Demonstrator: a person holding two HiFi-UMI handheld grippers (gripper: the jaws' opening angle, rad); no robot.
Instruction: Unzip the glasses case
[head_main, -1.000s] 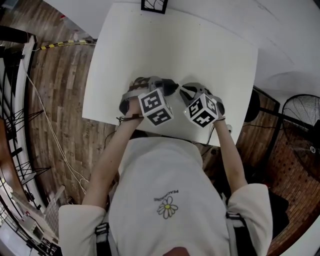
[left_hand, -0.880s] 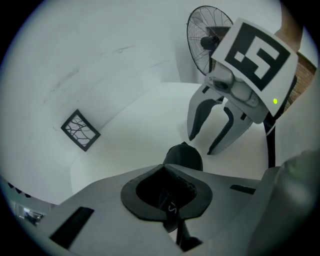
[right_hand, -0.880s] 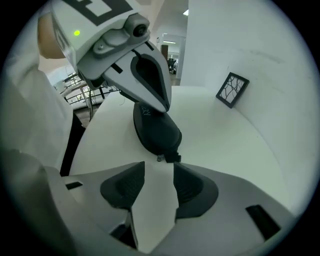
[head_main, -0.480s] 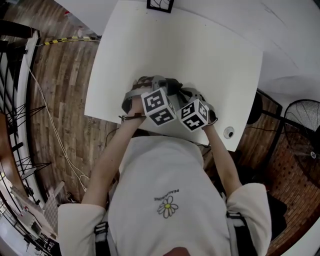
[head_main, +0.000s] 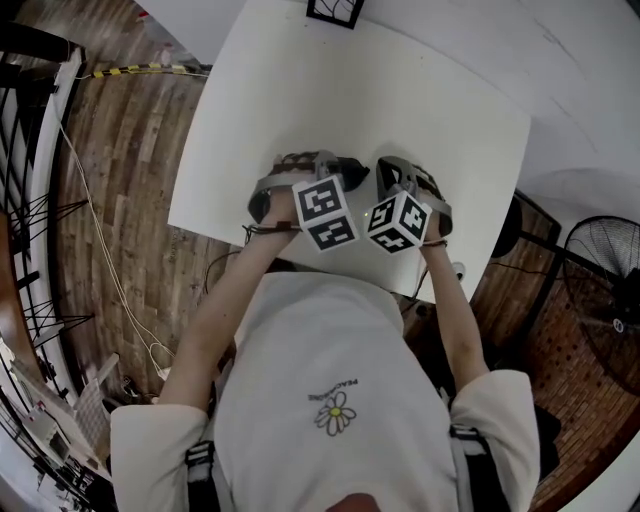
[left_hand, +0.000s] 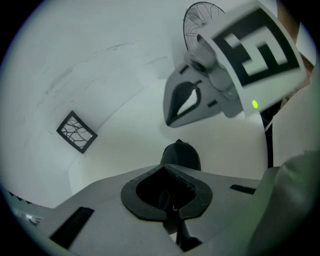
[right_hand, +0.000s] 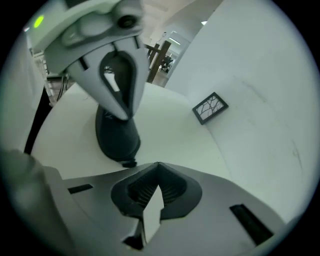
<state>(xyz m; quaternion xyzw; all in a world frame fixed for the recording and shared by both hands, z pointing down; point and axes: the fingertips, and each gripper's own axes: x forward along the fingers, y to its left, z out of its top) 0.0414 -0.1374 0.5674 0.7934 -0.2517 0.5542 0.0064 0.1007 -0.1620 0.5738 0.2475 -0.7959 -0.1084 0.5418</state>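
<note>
The glasses case (right_hand: 117, 137) is a dark, rounded pouch lying on the white table (head_main: 300, 90). In the head view the grippers hide most of it. My left gripper (left_hand: 165, 167) is shut on the case's far end, and dark material fills the gap behind its tips. From the right gripper view, that left gripper (right_hand: 122, 115) points down onto the case's top. A small zipper pull (right_hand: 129, 163) sticks out at the case's near end. My right gripper (right_hand: 158, 165) sits just beside the pull. It is shut, and only white table shows through its gap.
A small framed picture (head_main: 335, 10) leans at the table's far edge against the white wall. A standing fan (head_main: 605, 290) is off the table to the right. The wooden floor (head_main: 110, 200) lies to the left. Both grippers work near the table's front edge.
The right gripper swung in against the left one half a second ago, then drew back to the right and turned. The left gripper stayed where it was.
</note>
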